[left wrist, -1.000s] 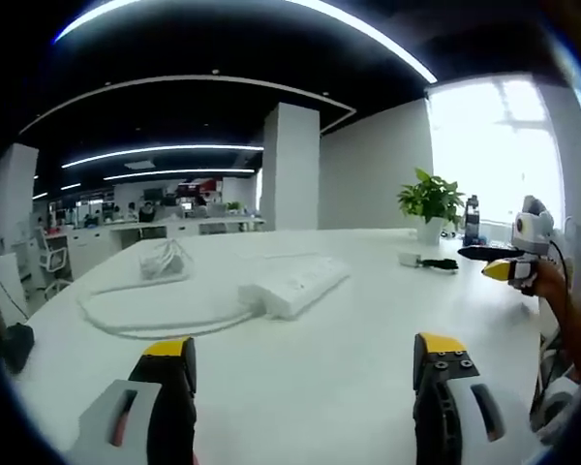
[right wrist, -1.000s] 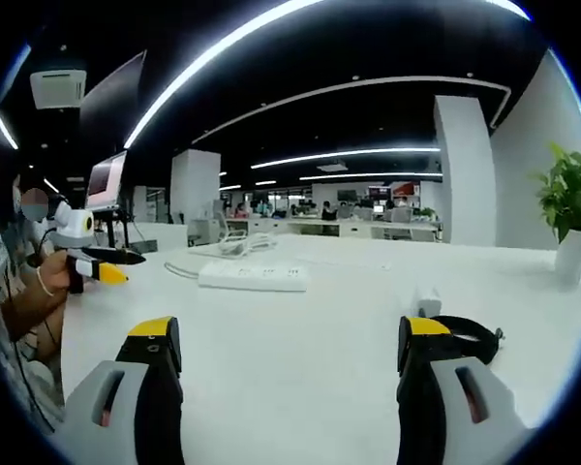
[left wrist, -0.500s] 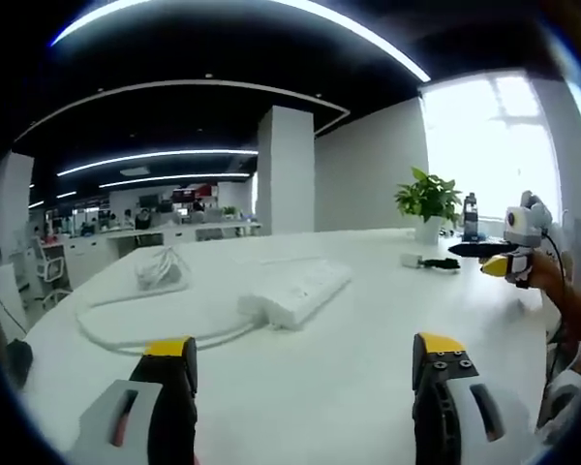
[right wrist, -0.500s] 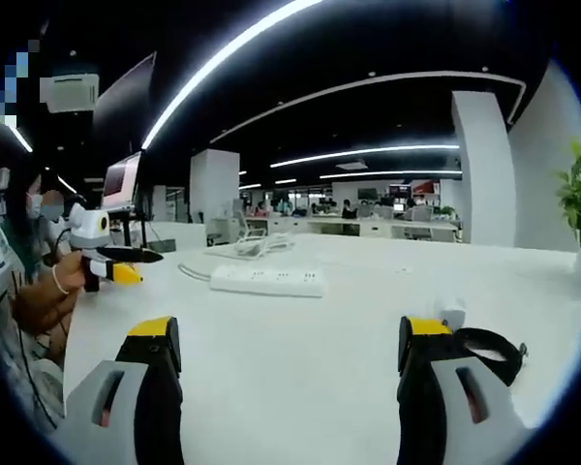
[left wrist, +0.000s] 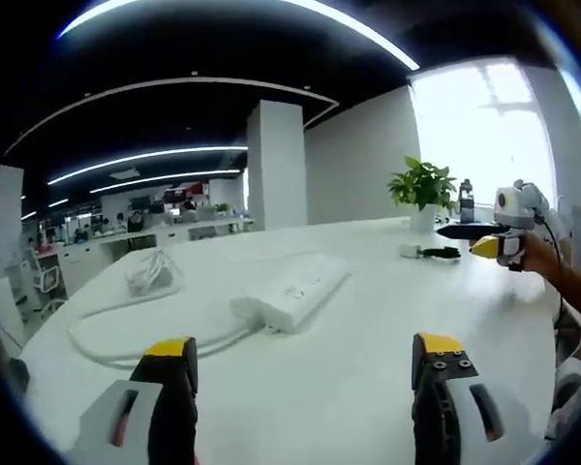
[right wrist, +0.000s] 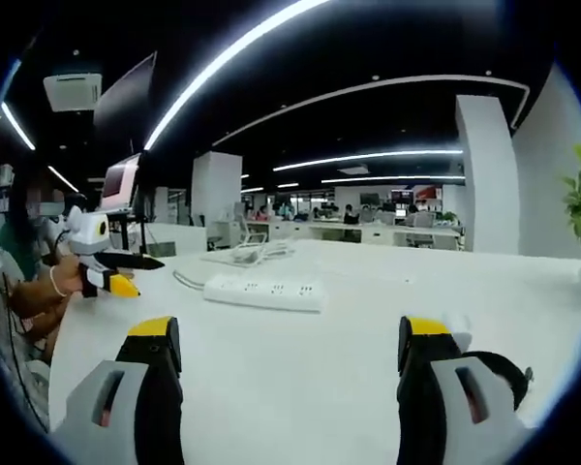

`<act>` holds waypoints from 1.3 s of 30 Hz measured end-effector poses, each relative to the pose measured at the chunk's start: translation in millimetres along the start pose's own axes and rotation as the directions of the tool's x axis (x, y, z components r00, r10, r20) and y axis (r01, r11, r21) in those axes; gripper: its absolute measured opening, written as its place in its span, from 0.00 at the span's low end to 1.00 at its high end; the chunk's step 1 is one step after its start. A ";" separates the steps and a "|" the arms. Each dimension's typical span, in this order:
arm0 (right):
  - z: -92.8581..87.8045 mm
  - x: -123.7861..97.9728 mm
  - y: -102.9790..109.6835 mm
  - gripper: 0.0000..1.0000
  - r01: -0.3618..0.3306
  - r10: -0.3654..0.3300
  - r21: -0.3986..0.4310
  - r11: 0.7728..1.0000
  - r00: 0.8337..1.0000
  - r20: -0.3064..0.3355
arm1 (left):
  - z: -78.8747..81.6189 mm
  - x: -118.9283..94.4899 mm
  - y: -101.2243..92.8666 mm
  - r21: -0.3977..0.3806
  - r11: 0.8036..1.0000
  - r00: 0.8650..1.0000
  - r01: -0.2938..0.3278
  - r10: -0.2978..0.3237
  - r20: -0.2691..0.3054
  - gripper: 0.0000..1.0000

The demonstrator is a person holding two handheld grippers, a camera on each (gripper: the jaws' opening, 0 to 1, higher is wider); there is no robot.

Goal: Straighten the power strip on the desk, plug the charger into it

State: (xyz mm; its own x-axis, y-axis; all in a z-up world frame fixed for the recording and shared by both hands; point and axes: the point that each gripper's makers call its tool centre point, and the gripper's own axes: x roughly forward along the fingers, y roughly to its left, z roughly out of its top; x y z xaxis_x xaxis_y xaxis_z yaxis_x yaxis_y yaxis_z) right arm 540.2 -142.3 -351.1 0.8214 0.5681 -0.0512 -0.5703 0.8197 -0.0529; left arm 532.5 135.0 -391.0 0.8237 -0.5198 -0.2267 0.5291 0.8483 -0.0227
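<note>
A white power strip (left wrist: 290, 291) lies at an angle on the white desk (left wrist: 368, 329), and its white cable (left wrist: 126, 341) loops left to a coiled bundle (left wrist: 150, 274). The small white charger (left wrist: 412, 252) with a black cord (left wrist: 442, 253) rests further right, near the plant. My left gripper (left wrist: 305, 383) is open over bare desk, short of the strip. In the right gripper view the strip (right wrist: 263, 291) lies ahead and the charger (right wrist: 457, 331) sits just beside the right jaw. My right gripper (right wrist: 290, 383) is open with nothing between its jaws.
A potted plant (left wrist: 424, 189) and a dark bottle (left wrist: 466, 201) stand at the desk's far edge by the window. A hand holds the right gripper (left wrist: 484, 240) at the right; a hand holds the left gripper (right wrist: 111, 271) at the left. A monitor (right wrist: 118, 181) stands behind it.
Both views have shifted slightly with the hands. In the right gripper view the charger now sits closer to the right jaw. The strip and the charger have not moved.
</note>
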 end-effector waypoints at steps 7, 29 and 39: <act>-0.1 18.1 1.4 0.92 -0.026 0.025 0.017 1.000 1.000 0.007 | 4.0 7.6 -3.0 -0.012 1.000 1.000 0.005 -0.005 0.013 0.93; -7.6 63.1 -7.9 0.93 -0.014 0.014 0.001 1.000 1.000 -0.018 | 14.9 32.4 13.2 -0.032 0.999 0.999 -0.027 0.028 0.032 0.92; -18.2 72.5 -28.0 0.92 0.004 -0.007 -0.048 0.999 0.999 -0.050 | 12.6 39.1 21.9 -0.038 0.998 0.999 -0.047 0.047 0.009 0.93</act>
State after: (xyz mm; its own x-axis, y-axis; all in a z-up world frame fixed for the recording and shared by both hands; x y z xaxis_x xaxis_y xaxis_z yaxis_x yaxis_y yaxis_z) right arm 615.4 -125.4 -371.5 0.8236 0.5581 -0.1008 -0.5666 0.8179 -0.1007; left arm 578.9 131.9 -388.2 0.8496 -0.4802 -0.2183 0.4820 0.8748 -0.0486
